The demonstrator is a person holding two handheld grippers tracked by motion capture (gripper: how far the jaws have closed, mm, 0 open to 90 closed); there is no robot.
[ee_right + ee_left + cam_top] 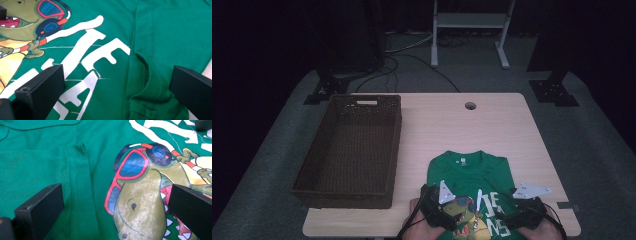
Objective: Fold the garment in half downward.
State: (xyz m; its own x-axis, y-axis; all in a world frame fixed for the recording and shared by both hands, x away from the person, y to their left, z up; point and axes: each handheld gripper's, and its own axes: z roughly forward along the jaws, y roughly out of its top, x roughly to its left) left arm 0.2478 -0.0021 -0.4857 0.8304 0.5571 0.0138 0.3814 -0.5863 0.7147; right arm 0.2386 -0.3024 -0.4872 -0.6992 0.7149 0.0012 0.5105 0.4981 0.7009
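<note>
The green shirt [469, 170] lies flat on the bench [492, 130] under both tools; left hand-held gripper [443, 216] and right hand-held gripper [515, 216] gape wide; each should pinch one folded side edge evenly, without bunching the print.

A brown wicker basket [347, 150] sits on the table's [437, 125] left side — white-legged stand [469, 22] beyond.

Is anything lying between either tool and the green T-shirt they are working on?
Nothing visible. Both the left tool and right tool are open directly over the green T-shirt, with only its bare fabric and dinosaur print between the jaws.
</note>
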